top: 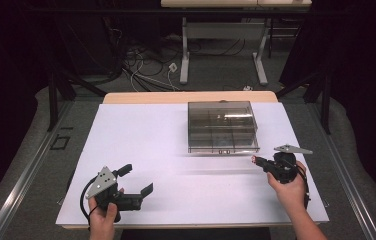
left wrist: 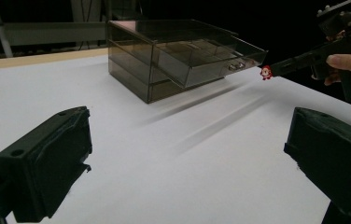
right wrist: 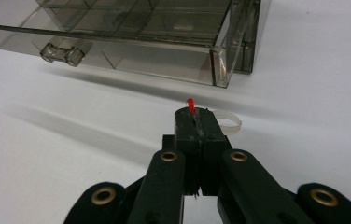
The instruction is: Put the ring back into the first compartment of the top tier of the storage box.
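Note:
A smoky clear drawer box (top: pixel 220 116) stands at the table's far middle, its top drawer (left wrist: pixel 211 58) pulled out toward me and divided into compartments. The drawer's handle (right wrist: pixel 62 53) faces me. My right gripper (top: pixel 256 160) hovers just right of the drawer's front, shut on a small red and white charm (left wrist: pixel 265 72). Seen along the right gripper (right wrist: pixel 195 116), a red tip (right wrist: pixel 191 105) pokes up from the jaws, and a clear ring (right wrist: pixel 228 123) sticks out beside them. My left gripper (top: pixel 136 180) is open and holds nothing near the front left, low over the table.
The white table top (top: pixel 141 140) lies bare between the grippers. A wooden strip (top: pixel 141 97) runs along its far edge. Beyond it, cables (top: pixel 146 70) lie on the floor and another table's legs (top: pixel 184 55) stand there. Dark curtains hang on both sides.

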`<move>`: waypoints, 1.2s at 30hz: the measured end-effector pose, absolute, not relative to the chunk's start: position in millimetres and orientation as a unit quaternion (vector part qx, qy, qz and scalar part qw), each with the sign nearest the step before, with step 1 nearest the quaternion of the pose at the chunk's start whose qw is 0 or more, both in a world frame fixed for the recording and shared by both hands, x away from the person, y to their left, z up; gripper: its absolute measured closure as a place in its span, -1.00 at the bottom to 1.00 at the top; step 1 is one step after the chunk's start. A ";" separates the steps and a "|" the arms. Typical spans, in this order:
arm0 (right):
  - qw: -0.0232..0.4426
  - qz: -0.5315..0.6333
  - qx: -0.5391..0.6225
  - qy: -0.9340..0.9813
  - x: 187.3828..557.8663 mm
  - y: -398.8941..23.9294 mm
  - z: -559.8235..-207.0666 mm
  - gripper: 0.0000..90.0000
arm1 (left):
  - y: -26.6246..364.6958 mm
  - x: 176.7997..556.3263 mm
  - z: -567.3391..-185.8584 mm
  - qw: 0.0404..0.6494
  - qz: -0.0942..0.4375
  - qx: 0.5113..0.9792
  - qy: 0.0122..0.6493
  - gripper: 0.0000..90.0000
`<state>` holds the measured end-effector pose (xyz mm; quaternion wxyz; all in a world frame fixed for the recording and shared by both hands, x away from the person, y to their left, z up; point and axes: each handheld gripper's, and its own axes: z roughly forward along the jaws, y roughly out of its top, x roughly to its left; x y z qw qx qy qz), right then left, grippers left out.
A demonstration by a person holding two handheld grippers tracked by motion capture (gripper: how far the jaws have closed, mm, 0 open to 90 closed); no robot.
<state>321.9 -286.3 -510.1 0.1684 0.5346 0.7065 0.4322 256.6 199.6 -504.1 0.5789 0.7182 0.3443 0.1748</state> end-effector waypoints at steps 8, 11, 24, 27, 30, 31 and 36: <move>0.164 0.446 0.527 0.704 316.0 -285.9 -502.2 1.00 | 199.3 256.4 -504.2 0.579 0.173 0.718 0.345 -0.99; 0.163 0.447 0.524 0.706 313.7 -286.6 -499.5 1.00 | 199.7 256.5 -504.1 0.579 0.174 0.718 0.344 -0.99; 0.167 0.461 0.516 0.702 305.8 -289.5 -488.6 1.00 | 199.2 256.5 -504.5 0.579 0.173 0.718 0.346 -0.99; 0.172 0.464 0.509 0.704 304.8 -289.2 -487.4 1.00 | 199.4 256.4 -504.5 0.579 0.173 0.718 0.346 -0.99; 0.176 0.468 0.503 0.705 302.9 -288.9 -484.8 1.00 | 199.8 256.5 -504.3 0.579 0.175 0.718 0.345 -0.99; 0.176 0.468 0.503 0.705 302.9 -288.9 -484.8 1.00 | 199.8 256.4 -504.3 0.579 0.175 0.718 0.345 -0.99; 0.179 0.477 0.494 0.705 300.8 -286.6 -482.3 1.00 | 199.8 256.3 -504.2 0.579 0.175 0.718 0.345 -0.99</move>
